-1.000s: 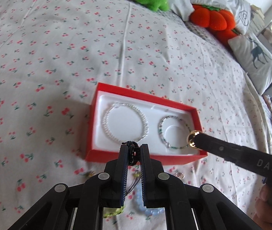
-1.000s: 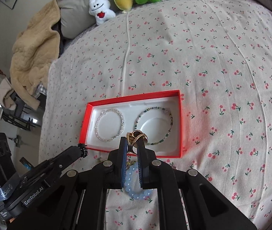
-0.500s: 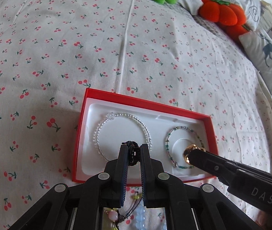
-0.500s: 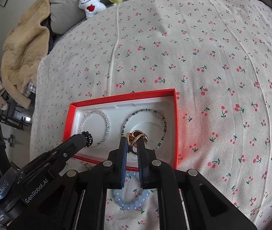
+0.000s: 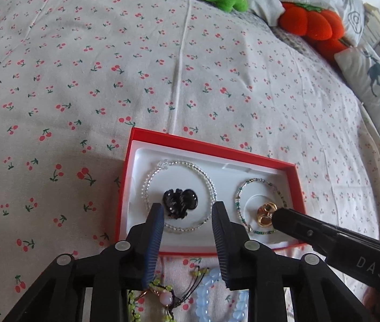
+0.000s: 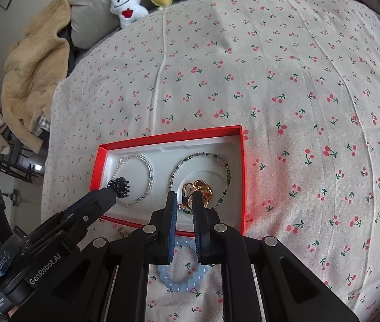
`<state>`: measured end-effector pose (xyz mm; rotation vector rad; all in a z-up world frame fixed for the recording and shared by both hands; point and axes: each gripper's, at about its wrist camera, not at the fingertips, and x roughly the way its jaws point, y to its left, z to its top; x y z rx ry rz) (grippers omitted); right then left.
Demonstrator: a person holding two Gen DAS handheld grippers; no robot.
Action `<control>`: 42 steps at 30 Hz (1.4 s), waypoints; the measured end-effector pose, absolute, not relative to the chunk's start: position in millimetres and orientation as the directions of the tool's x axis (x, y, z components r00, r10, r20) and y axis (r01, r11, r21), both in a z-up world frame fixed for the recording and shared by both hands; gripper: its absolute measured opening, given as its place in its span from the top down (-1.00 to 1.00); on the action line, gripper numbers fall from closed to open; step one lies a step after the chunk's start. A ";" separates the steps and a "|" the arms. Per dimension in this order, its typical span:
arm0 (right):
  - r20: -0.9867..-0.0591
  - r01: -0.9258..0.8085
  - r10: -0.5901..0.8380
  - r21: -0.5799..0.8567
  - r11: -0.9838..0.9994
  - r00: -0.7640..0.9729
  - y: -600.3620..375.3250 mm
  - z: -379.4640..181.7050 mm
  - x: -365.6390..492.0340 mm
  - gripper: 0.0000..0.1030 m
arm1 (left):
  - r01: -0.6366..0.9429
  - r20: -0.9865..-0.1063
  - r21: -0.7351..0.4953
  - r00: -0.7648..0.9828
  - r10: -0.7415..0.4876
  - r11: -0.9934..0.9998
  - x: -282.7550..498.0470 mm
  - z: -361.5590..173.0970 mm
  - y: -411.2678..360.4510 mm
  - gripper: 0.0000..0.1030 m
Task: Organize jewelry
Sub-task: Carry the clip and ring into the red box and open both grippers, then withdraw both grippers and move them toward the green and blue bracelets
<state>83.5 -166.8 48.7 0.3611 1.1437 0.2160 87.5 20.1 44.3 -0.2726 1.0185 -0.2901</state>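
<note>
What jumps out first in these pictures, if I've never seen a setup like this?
A bright red box with a white lining sits on a cherry-print bedspread. In it, a black hair clip lies inside a clear beaded bracelet, and a gold ornament inside a green beaded bracelet. The left hand-held gripper stands open just short of the clip; the right hand-held gripper is at the gold piece.

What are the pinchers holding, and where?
Left gripper holds nothing: jaws just opened, black clip lies in the box. Right gripper: jaws just opening at the gold piece, near edge; grip unclear.
</note>
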 end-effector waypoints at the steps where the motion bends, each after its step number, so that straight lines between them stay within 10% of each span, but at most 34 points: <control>1: -0.845 0.014 0.349 0.388 0.922 0.406 -166.9 50.7 81.8 0.63 | 0.108 -0.790 -0.360 0.492 -0.365 0.927 85.2 46.0 21.8 0.27; 13: -0.821 0.022 0.354 0.406 0.913 0.448 -172.7 71.0 46.8 -0.24 | 0.081 -0.793 -0.353 0.502 -0.344 0.932 45.3 63.7 43.1 -0.61; 19: -0.854 -0.009 0.333 0.359 0.933 0.400 -163.6 68.8 23.0 -0.31 | 0.066 -0.828 -0.302 0.477 -0.296 0.951 24.4 67.6 52.2 -0.78; 42: -0.883 -0.152 0.201 0.150 0.977 0.423 -141.1 36.2 -23.2 -0.47 | 0.170 -0.808 -0.113 0.557 -0.190 0.979 -15.3 31.3 71.5 -0.82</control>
